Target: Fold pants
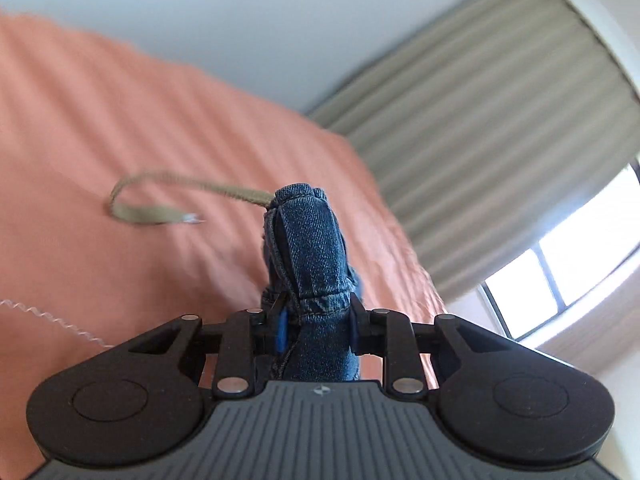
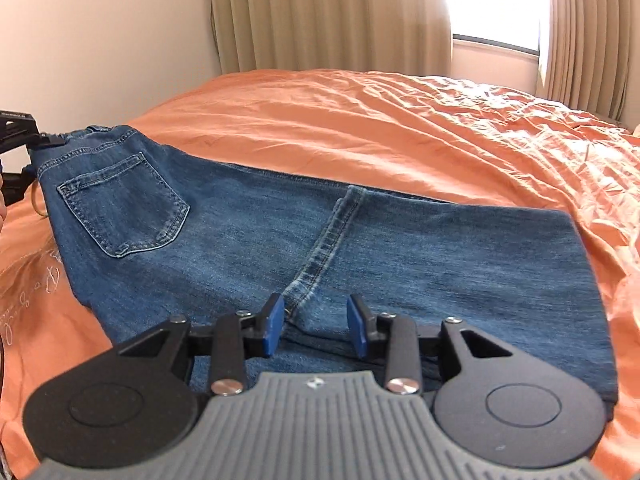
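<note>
Blue denim pants [image 2: 280,232] lie folded on the orange bedspread [image 2: 400,120], back pocket [image 2: 124,208] at the left, a leg seam running toward me. My right gripper [image 2: 316,328] is open, its blue pads either side of the seam, just above the cloth. My left gripper [image 1: 316,320] is shut on a bunched part of the pants [image 1: 308,248], at the waistband, and shows at the far left of the right wrist view [image 2: 44,138]. A tan drawstring [image 1: 160,200] trails from the held denim across the bedspread [image 1: 120,120].
Beige curtains [image 2: 320,16] and a bright window [image 2: 492,0] stand behind the bed. A white wall [image 2: 100,40] is at the left. The bedspread is wrinkled at the right and has white embroidery [image 2: 32,280] at the left.
</note>
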The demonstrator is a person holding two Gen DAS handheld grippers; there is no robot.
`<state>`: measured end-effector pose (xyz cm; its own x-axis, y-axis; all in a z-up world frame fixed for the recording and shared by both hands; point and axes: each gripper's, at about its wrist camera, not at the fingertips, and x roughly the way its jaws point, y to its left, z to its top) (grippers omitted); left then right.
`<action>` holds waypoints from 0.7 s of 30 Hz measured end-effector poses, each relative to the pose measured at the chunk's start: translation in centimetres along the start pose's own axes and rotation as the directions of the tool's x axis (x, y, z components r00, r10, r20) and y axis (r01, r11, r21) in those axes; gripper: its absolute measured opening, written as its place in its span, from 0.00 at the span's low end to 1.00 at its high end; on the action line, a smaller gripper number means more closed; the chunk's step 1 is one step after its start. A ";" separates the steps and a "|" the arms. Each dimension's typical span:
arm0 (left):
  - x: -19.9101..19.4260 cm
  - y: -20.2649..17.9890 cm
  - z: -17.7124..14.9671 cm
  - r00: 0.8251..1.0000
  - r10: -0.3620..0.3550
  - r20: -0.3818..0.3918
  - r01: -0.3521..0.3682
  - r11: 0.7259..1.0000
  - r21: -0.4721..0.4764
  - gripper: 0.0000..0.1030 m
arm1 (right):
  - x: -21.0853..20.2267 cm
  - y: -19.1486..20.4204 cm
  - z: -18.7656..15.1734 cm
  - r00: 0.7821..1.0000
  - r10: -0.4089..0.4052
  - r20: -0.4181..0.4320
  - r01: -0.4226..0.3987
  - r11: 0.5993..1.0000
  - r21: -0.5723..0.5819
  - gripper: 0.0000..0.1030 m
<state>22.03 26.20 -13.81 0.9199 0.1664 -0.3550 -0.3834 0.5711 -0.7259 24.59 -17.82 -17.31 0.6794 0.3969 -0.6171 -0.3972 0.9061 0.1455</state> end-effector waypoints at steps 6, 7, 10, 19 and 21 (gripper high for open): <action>-3.2 -7.4 -4.6 0.992 -0.126 -0.028 0.129 0.943 0.307 0.29 | -2.5 -2.9 -0.2 0.997 -0.059 0.041 0.051 0.984 0.174 0.31; -3.3 -8.3 -5.5 0.988 -0.144 -0.049 0.152 0.927 0.343 0.29 | -2.6 -3.3 -0.2 0.997 -0.057 0.042 0.048 0.978 0.202 0.31; -3.8 -11.0 -9.3 0.974 -0.181 -0.134 0.223 0.846 0.484 0.28 | -3.1 -3.9 -0.3 0.995 -0.087 0.041 0.074 0.964 0.257 0.31; -1.8 -13.7 -20.7 0.834 -0.097 -0.543 0.459 0.668 0.586 0.29 | -4.4 -5.6 -1.6 0.992 -0.121 0.043 0.099 0.933 0.345 0.31; -2.0 -13.2 -22.5 0.811 -0.037 -0.583 0.469 0.638 0.611 0.29 | -4.7 -6.0 -2.0 0.991 -0.127 0.039 0.105 0.927 0.361 0.31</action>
<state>23.42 0.27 -16.82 0.7131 -0.3552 -0.6045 0.2368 0.9335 -0.2692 22.54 -25.40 -16.82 0.7478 0.2835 -0.6003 -0.0742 0.9343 0.3488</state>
